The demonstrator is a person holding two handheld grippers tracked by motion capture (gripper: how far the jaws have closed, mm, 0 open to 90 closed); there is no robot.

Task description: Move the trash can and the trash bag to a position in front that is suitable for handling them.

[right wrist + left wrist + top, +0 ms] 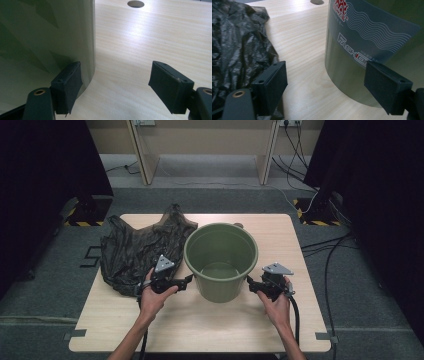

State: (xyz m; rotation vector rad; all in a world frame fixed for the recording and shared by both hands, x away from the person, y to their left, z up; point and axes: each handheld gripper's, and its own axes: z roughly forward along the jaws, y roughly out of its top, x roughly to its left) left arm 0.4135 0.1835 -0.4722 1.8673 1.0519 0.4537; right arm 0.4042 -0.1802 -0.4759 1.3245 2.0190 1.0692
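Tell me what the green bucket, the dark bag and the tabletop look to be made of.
Green bucket: likely moulded plastic, smooth with a dull sheen and a printed label. Dark bag: thin plastic film, crinkled with glossy highlights. Tabletop: pale wood or wood-look laminate, showing straight grain lines and a matte surface.

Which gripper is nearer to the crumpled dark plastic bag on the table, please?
Left. The left gripper sits just beside the crumpled dark plastic bag; the right gripper is beyond the green plastic bucket, on its far side.
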